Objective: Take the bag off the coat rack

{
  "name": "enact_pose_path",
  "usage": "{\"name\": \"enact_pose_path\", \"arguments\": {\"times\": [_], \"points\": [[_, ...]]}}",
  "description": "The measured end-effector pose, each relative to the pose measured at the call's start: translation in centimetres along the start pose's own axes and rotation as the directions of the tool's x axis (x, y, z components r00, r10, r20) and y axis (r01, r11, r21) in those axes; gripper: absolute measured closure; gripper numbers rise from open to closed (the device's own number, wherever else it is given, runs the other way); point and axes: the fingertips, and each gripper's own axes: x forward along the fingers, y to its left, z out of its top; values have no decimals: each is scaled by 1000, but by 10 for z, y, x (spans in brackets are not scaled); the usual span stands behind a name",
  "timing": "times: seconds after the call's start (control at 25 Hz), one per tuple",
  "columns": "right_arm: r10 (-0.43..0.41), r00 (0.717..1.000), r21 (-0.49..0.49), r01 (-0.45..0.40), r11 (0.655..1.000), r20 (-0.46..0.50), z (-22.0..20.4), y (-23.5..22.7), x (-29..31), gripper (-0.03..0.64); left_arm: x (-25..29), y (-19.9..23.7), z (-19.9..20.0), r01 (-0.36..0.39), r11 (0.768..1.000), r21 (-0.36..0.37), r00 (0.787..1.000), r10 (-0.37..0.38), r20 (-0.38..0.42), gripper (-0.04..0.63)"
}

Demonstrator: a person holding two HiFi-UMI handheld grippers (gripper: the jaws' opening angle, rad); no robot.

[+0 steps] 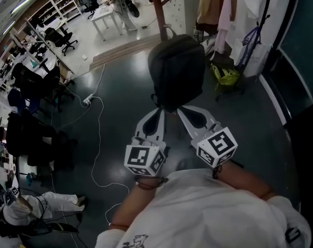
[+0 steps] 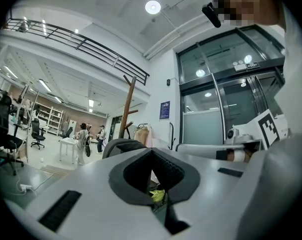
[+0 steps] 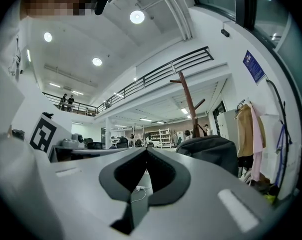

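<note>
The left gripper point(image 1: 159, 115) was closed. In the left gripper view its two jaws met at the tip and held nothing. Through the hole behind the tip, a bit of a green thing point(image 2: 158, 196) showed.

The right gripper point(image 1: 183, 113) was closed too. In the right gripper view its jaws met at the tip with nothing between them. Through its hole you could see the dark floor point(image 3: 141, 181) and a white cord point(image 3: 138, 190).

In the head view the two grippers sat side by side and pointed to 12 o'clock. Their tips were close together. The tips were right at the bottom edge of the bag point(image 1: 177, 68). I could not tell if they touched it.

The bag was black and round. It was at 12 o'clock from the grippers and hung up off the floor. Its top loop was right against the brown rack point(image 1: 157, 12), which stood at 12 o'clock from the bag.

At 3 o'clock from the bag, the green thing lay low near the wall. Some clothes point(image 1: 226, 4) hung at 1 o'clock from the bag.

A white cord ran over the floor at 9 o'clock from the grippers. A white table point(image 1: 107, 17) stood far off at 11 o'clock. A person point(image 1: 21, 211) in white sat low at 8 o'clock.
</note>
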Motion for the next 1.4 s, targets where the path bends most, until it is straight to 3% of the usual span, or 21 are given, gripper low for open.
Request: {"name": "enact_pose_path", "arguments": {"times": [0.48, 0.88, 1.4], "points": [[3, 1000, 21, -3, 1000, -28, -16, 10, 39, 614, -3, 38, -8, 15, 999, -30, 1000, -15, -23, 595], [27, 999, -8, -27, 1000, -22, -11, -12, 66, 614, 25, 54, -4, -3, 999, -32, 1000, 2, -21, 595], [44, 999, 3, -44, 999, -31, -4, -113, 99, 614, 123, 58, -5, -11, 999, -39, 1000, 10, -30, 595]]}}
